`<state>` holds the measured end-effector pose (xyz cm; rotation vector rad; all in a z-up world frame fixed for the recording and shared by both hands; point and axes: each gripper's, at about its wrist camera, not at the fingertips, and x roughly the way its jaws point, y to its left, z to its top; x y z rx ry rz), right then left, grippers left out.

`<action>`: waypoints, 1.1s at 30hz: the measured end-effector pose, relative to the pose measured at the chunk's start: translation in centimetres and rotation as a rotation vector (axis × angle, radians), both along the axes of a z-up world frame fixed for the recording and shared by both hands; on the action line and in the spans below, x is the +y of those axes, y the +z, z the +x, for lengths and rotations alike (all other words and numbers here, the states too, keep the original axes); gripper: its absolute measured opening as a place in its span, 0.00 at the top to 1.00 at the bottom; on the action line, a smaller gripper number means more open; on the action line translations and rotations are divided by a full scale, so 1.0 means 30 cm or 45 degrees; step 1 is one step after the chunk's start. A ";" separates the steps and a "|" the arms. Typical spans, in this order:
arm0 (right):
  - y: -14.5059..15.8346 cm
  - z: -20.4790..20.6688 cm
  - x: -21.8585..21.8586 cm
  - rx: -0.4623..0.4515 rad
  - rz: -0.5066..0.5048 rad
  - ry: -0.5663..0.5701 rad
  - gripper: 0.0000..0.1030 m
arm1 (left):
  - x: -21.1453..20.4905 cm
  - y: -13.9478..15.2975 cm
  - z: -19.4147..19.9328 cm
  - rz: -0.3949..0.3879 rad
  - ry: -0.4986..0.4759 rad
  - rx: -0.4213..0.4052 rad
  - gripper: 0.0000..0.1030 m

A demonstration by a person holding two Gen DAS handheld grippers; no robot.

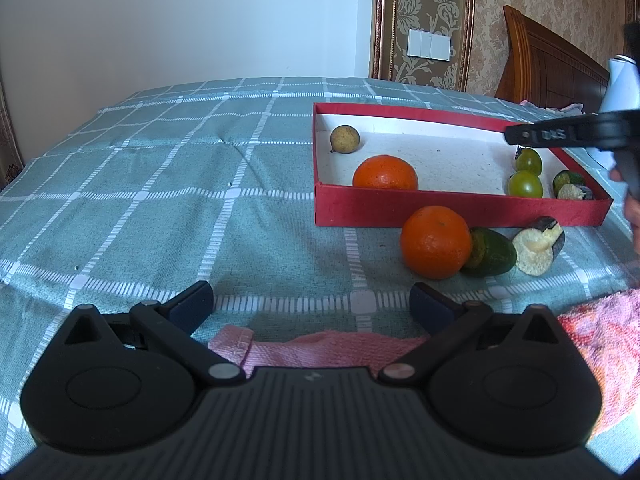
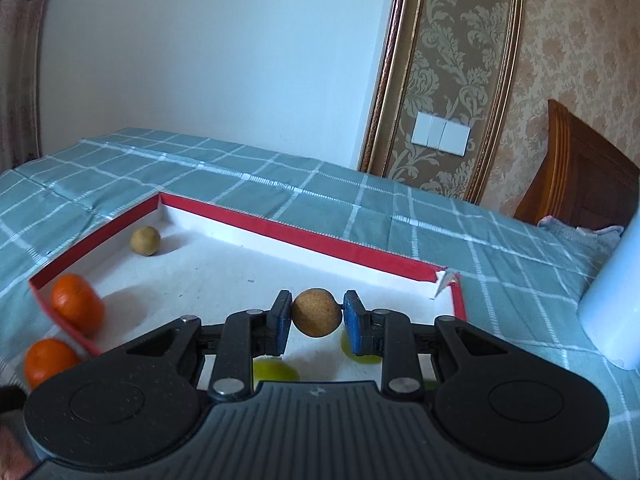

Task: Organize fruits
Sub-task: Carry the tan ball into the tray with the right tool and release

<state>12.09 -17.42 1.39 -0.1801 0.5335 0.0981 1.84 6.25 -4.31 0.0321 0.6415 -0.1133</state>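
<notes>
Right gripper (image 2: 316,313) pinches 1 brown longan (image 2: 316,312) above the red box (image 2: 288,227); left gripper (image 1: 311,300) spread wide.

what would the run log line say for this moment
right gripper: shut on brown longan, above red box | left gripper: open, empty | in box: longan, orange | outside: orange

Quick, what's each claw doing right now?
Left gripper: open, holding nothing.
Right gripper: closed on a small brown round fruit.
</notes>
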 end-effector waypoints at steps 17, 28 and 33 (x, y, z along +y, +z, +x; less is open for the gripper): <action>-0.085 0.218 0.032 0.186 -0.029 -0.059 0.73 | -0.001 -0.001 0.001 0.001 0.000 0.000 0.00; -0.075 0.238 0.045 0.232 -0.072 -0.069 0.73 | -0.001 -0.001 0.001 0.001 0.000 0.000 0.00; -0.074 0.227 0.042 0.236 -0.068 -0.070 0.73 | -0.001 0.000 0.001 0.002 0.000 0.000 0.00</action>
